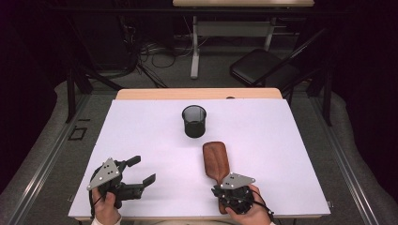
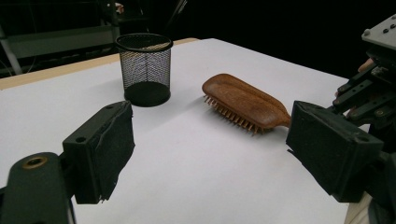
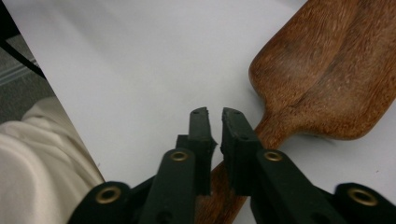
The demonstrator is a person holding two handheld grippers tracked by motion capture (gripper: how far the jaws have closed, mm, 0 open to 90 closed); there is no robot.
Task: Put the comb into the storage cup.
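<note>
A brown wooden hairbrush [image 1: 215,159] lies bristles down on the white table, its handle pointing toward the near edge. My right gripper [image 1: 224,188] is at that handle. In the right gripper view the jaws [image 3: 215,116] stand almost together, with the handle of the hairbrush [image 3: 327,79] running in between them. The left gripper view shows the hairbrush [image 2: 243,100] from the side, with the right gripper [image 2: 369,93] at its handle end. My left gripper [image 1: 141,169] rests at the near left, jaws wide apart [image 2: 210,135] and nothing between them. A black mesh cup [image 1: 194,121] stands upright behind the brush.
The white table top [image 1: 281,140] has a wooden strip along its far edge. A folding chair [image 1: 263,68] and a second table's legs stand beyond it. The mesh cup [image 2: 144,67] is empty. Pale cloth [image 3: 37,168] of the person's clothing lies past the near edge.
</note>
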